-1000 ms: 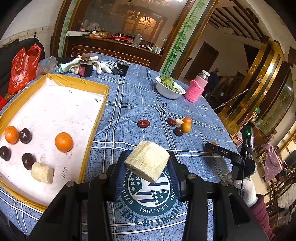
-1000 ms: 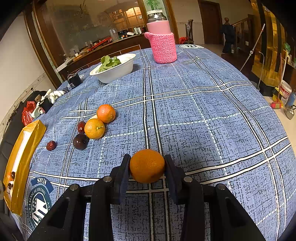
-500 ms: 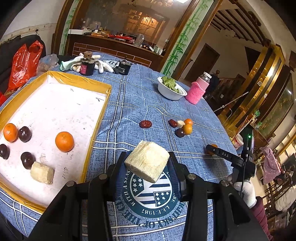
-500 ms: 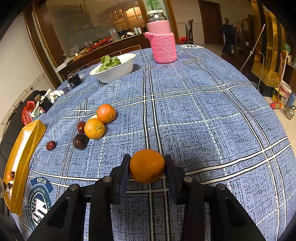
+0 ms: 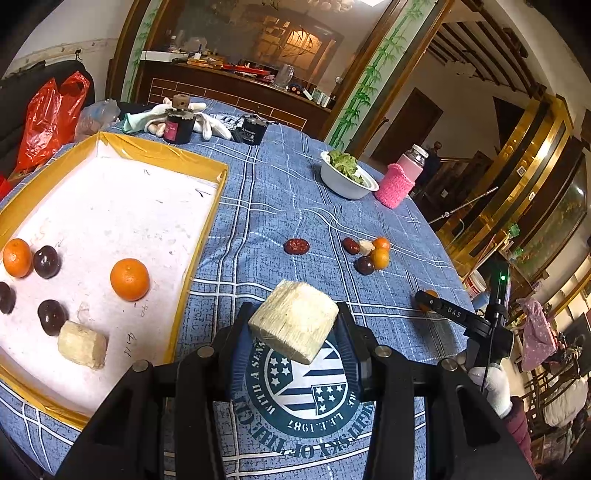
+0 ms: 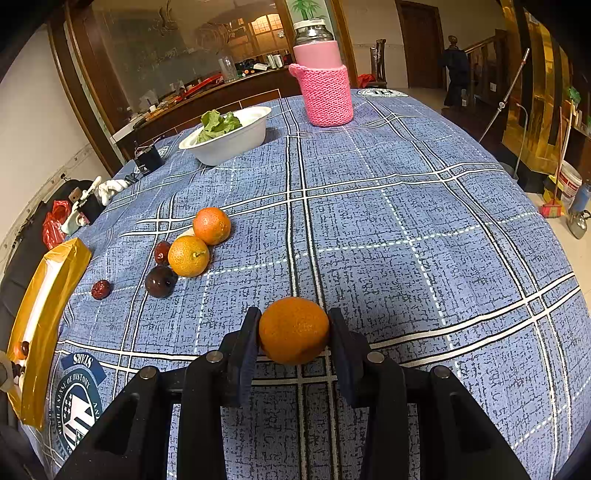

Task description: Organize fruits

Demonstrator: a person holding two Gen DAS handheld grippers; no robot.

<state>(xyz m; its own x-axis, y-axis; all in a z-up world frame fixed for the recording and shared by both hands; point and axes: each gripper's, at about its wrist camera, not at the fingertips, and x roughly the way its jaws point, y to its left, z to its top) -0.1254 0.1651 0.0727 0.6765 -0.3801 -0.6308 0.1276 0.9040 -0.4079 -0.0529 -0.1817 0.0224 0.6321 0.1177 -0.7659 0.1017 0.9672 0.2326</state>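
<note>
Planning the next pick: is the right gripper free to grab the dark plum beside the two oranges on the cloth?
Probably not yet. The right gripper has its jaws shut on an orange. The dark plum lies unobstructed on the tablecloth, ahead to its left.

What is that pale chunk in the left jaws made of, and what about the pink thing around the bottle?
The pale chunk looks like fibrous plant flesh, maybe peeled sugarcane: its matte surface shows fine stringy grain. The pink sleeve looks like knitted yarn, with visible rows of stitches. The bottle inside seems glass or clear plastic.
</note>
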